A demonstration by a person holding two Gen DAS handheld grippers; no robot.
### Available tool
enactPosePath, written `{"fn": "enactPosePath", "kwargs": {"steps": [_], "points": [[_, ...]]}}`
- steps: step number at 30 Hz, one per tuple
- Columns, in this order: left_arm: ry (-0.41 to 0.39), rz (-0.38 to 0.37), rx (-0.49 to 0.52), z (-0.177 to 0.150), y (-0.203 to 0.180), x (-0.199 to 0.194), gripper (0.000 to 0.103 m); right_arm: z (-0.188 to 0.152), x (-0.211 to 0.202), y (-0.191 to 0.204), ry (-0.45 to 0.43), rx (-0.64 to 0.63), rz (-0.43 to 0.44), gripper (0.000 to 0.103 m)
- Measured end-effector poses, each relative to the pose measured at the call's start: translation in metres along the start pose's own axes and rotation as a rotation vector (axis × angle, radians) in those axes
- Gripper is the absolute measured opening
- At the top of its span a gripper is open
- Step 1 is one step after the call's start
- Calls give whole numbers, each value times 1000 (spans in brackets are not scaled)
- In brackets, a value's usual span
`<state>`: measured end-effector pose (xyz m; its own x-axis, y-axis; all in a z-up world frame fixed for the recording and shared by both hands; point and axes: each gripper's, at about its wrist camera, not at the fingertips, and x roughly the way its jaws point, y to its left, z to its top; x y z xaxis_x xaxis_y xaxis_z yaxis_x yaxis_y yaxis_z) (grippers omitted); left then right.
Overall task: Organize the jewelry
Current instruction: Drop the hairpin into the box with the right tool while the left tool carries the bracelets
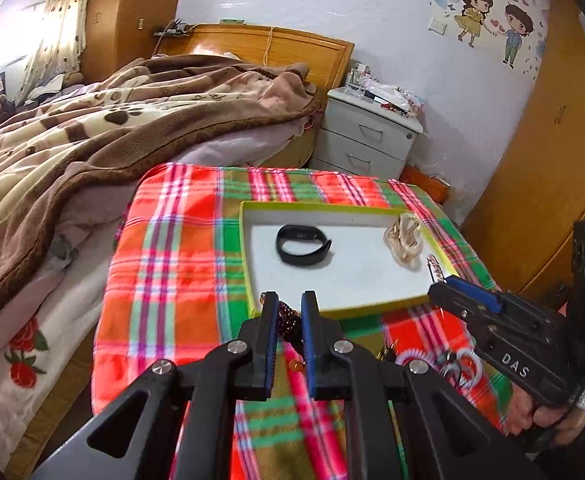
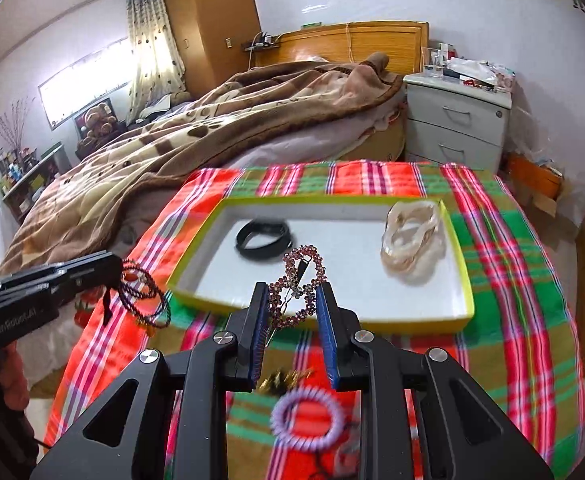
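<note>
A shallow white tray with a yellow-green rim lies on a plaid cloth. In it are a black wristband and a pale beige bracelet bundle. My left gripper is shut on a dark purple bead bracelet, which hangs just before the tray's near left corner. My right gripper is shut on a pink rhinestone hair clip, held over the tray's near edge.
On the cloth near me lie a lilac spiral hair tie, a gold piece and other small rings. A bed with a brown blanket is to the left. A white nightstand stands behind.
</note>
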<state>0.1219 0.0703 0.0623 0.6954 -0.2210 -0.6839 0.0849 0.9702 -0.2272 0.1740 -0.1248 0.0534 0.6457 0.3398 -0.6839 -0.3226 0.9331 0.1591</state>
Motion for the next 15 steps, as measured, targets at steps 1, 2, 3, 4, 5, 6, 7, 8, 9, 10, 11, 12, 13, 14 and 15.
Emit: {"fn": "enactPosePath", "kwargs": {"steps": [1,2,3,4,5,6,7,8,9,10,11,12,13,14,15], "points": [[2,-5,7,3,-2,4,12,4,4,-2,4,-1,-5,25],[1,-7,11,7,-4,8,12,8,9,-3,10,-7,-8,25],[6,-10,9,9,-6,12,12,13,15,-6,17,-7,-10,25],[11,-20,7,13,-7,17,12,17,19,-8,23,-7,-11,25],[13,-28,6,16,-8,21,12,21,25,-10,31,-7,-10,25],[21,-33,2,20,-9,27,12,23,30,-13,39,-2,-10,25],[24,-35,3,23,-10,30,11,27,35,-16,45,2,-11,25],[21,-38,2,26,-11,35,10,29,39,-17,48,0,-12,25],[27,-37,-1,29,-11,39,9,31,42,-19,52,2,-9,25],[29,-41,-5,32,-12,42,9,33,46,-20,56,5,-7,25],[23,-47,-6,35,-12,45,9,36,50,-22,60,3,-9,25],[22,-50,-4,37,-13,47,9,38,54,-23,64,1,-13,25],[23,-52,-1,39,-13,50,9,39,57,-23,70,0,-19,25],[25,-50,-3,40,-12,54,9,41,60,-23,73,0,-19,25],[36,-47,-7,41,-10,58,9,42,62,-24,75,2,-15,25]]}}
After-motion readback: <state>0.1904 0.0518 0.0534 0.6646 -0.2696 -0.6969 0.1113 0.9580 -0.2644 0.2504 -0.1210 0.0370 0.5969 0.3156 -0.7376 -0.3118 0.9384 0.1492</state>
